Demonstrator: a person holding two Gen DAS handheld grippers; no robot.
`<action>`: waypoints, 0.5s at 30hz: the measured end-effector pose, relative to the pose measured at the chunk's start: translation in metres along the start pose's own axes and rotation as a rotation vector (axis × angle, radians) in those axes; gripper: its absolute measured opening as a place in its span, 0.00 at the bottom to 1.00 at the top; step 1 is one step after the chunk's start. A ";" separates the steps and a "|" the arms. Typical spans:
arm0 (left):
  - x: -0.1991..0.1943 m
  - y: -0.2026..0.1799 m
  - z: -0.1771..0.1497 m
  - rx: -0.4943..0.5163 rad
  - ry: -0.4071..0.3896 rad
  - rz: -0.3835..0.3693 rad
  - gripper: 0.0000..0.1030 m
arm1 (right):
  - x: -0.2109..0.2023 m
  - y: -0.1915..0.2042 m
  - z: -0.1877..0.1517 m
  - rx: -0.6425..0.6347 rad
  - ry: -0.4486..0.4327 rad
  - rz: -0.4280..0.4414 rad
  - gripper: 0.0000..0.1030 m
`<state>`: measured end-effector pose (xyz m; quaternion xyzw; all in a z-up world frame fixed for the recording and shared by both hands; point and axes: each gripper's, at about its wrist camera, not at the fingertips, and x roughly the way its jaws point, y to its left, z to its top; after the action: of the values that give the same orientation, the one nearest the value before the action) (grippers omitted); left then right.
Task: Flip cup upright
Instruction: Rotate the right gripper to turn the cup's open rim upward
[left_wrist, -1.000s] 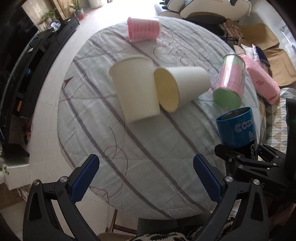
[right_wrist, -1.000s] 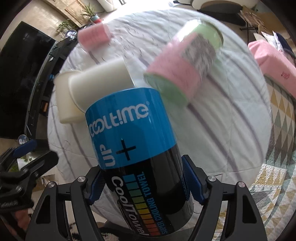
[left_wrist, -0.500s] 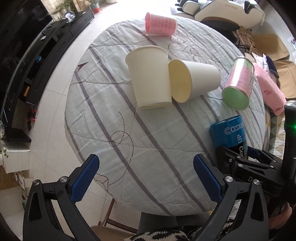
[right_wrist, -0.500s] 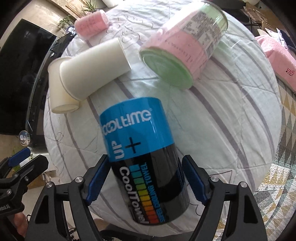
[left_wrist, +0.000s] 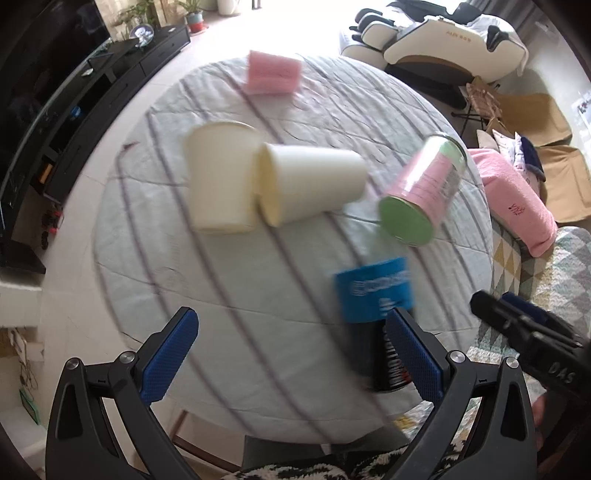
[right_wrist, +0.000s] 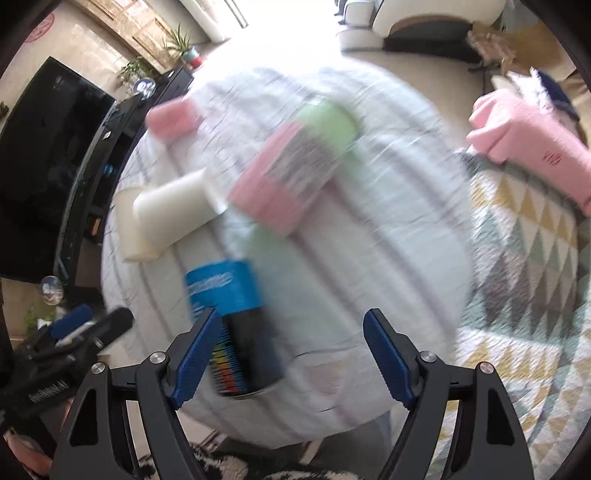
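Note:
A blue and black CoolTime cup (left_wrist: 376, 306) stands near the front right edge of the round table (left_wrist: 177, 280); it also shows in the right wrist view (right_wrist: 236, 317), just beyond my left fingertip. My right gripper (right_wrist: 291, 350) is open and empty, drawn back from it. My left gripper (left_wrist: 291, 350) is open and empty above the table's front edge. One cream cup (left_wrist: 218, 181) stands mouth down, another cream cup (left_wrist: 306, 181) lies on its side against it. A pink and green can (left_wrist: 424, 188) lies tilted. Both views are blurred.
A pink cup (left_wrist: 273, 75) lies at the table's far edge. A pink towel (left_wrist: 517, 199) and patterned bedding (right_wrist: 524, 258) lie to the right. A black TV stand (left_wrist: 74, 110) runs along the left. A massage chair (left_wrist: 443, 40) stands behind.
My right gripper has opened and let go of the blue cup, which now rests on the table. The right gripper has pulled back to the right. The left gripper has shifted slightly.

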<state>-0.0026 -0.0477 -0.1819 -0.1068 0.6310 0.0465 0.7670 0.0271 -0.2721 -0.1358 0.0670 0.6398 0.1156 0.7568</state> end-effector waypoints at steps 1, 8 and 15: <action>0.004 -0.008 -0.001 -0.016 0.007 -0.006 1.00 | -0.002 -0.008 0.002 -0.003 0.000 -0.008 0.78; 0.032 -0.043 0.008 -0.113 0.026 -0.006 1.00 | 0.005 -0.046 0.016 -0.051 0.046 -0.001 0.78; 0.082 -0.039 0.011 -0.209 0.131 -0.005 0.85 | 0.021 -0.062 0.029 -0.069 0.077 0.012 0.78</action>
<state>0.0323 -0.0880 -0.2563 -0.1906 0.6711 0.1028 0.7091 0.0644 -0.3251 -0.1664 0.0401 0.6637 0.1448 0.7328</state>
